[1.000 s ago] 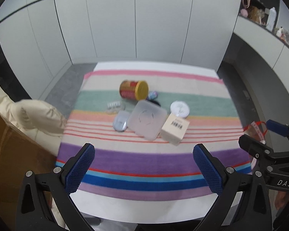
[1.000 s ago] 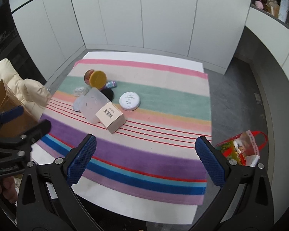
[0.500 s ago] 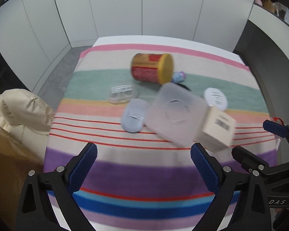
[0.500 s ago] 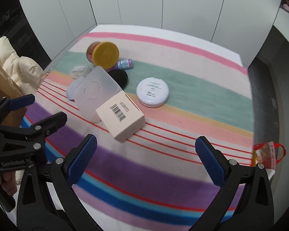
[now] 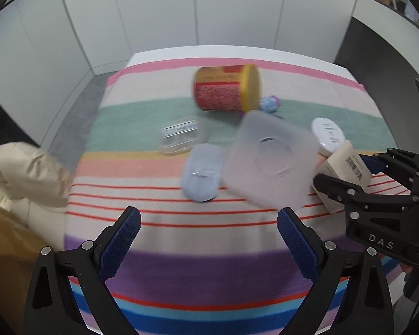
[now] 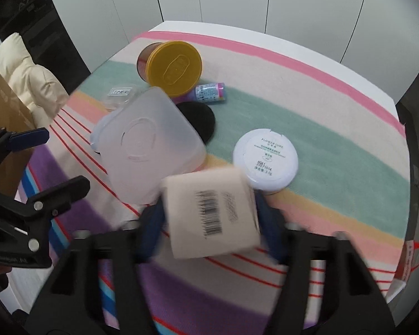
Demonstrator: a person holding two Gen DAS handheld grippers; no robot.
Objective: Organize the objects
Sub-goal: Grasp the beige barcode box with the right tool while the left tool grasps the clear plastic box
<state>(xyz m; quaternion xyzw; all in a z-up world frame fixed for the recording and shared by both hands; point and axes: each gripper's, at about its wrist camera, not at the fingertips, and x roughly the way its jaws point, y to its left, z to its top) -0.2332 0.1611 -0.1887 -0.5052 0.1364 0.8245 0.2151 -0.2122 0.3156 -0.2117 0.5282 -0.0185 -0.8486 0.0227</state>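
A beige barcoded box (image 6: 212,215) sits between the blue pads of my right gripper (image 6: 209,217), whose jaws are closing and press on its sides. In the left wrist view the same box (image 5: 346,167) shows in the right gripper (image 5: 346,171). My left gripper (image 5: 209,237) hangs open over the striped cloth (image 5: 209,265), empty. Ahead lie a frosted square container (image 5: 268,162), a pale blue case (image 5: 202,173), a clear labelled box (image 5: 181,136), a red can with a yellow lid (image 5: 226,88) on its side, and a white round compact (image 6: 265,162).
A small purple tube (image 6: 211,92) and a black round pad (image 6: 201,120) lie behind the container. A cream jacket (image 5: 28,173) and a brown cardboard box (image 5: 2,237) stand off the cloth's left edge. A red bag (image 6: 410,259) lies on the floor at right.
Both grippers came down and closer to the objects. The right gripper's wide-open jaws have closed around the beige box. The left gripper stayed open.
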